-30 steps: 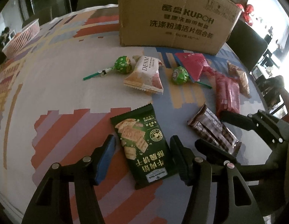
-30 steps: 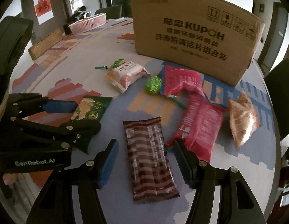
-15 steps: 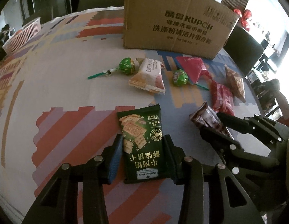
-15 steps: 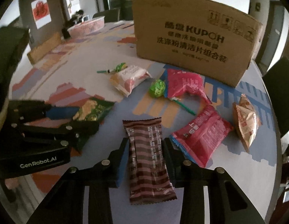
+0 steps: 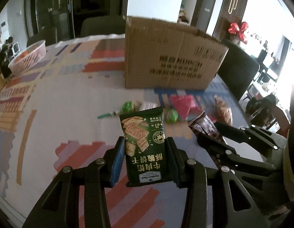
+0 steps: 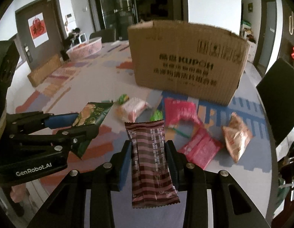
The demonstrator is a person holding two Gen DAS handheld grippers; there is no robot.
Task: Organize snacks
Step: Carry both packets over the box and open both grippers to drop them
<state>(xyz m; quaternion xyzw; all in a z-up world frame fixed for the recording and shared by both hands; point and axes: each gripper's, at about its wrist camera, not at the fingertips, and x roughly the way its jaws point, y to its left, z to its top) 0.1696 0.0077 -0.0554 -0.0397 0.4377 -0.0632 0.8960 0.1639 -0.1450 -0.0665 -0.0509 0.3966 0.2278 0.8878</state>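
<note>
My left gripper [image 5: 146, 159] pinches the green cracker packet [image 5: 145, 148] upright between its pads; my right gripper [image 6: 149, 159] clamps the brown striped wafer packet [image 6: 151, 163] likewise.

Both views are dim and slightly murky, with a strong fisheye bend: straight lines bow outward and black vignette fills the corners. In the left wrist view, daylight pours in from the right edge of the frame and blows out to pure white there. The cardboard box [image 5: 171, 57] and the snacks lying on the surface [image 5: 61, 98] are smeared by motion blur (its printed lettering is unreadable), while the green cracker packet [image 5: 145, 148] in the lower centre stays sharp. In the right wrist view the brown striped bar [image 6: 150, 157] is crisp; the background is soft, and shadows are faint.
</note>
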